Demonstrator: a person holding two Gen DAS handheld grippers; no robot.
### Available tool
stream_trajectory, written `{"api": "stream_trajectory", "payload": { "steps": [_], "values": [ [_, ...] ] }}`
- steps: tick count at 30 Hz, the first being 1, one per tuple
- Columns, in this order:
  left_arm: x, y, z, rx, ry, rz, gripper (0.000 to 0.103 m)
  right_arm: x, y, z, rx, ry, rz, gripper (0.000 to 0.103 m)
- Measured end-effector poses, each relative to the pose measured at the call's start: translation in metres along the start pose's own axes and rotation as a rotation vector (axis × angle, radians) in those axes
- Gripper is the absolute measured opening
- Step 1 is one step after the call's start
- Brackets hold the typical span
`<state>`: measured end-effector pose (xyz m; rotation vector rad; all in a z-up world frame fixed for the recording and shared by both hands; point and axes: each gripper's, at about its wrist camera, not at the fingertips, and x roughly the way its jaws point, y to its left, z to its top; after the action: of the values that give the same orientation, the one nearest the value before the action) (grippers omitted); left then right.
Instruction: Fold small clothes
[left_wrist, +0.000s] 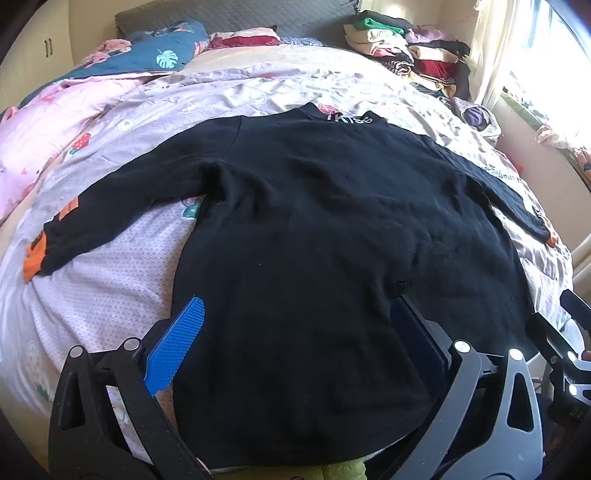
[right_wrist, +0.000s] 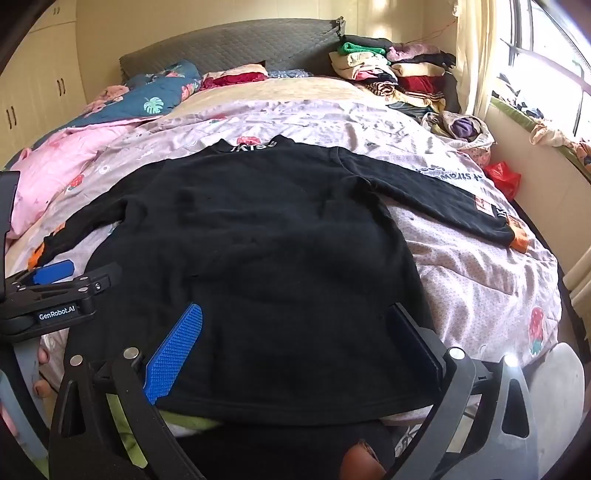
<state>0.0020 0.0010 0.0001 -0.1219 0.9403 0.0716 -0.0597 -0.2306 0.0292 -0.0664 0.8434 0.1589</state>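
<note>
A black long-sleeved top (left_wrist: 325, 229) lies spread flat with both sleeves out on the pink patterned bedspread (left_wrist: 110, 280), its hem at the near edge, where the left gripper (left_wrist: 295, 343) and right gripper (right_wrist: 295, 347) both hover above it, jaws wide apart and holding nothing.

Bare bedsheet (right_wrist: 480, 280) flanks the spread black sweater (right_wrist: 266, 251); stacked clothes (right_wrist: 399, 77) and pink quilt (left_wrist: 40, 122) block the far corners.
</note>
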Motion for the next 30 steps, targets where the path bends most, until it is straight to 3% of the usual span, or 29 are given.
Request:
{"api": "stream_trajectory", "payload": {
  "steps": [30],
  "values": [
    [0.0064,-0.0052,-0.003,0.005,0.002,-0.011,0.095,0.0028,0.0024,0.0022,-0.008,-0.001,-0.007,0.099]
  ]
}}
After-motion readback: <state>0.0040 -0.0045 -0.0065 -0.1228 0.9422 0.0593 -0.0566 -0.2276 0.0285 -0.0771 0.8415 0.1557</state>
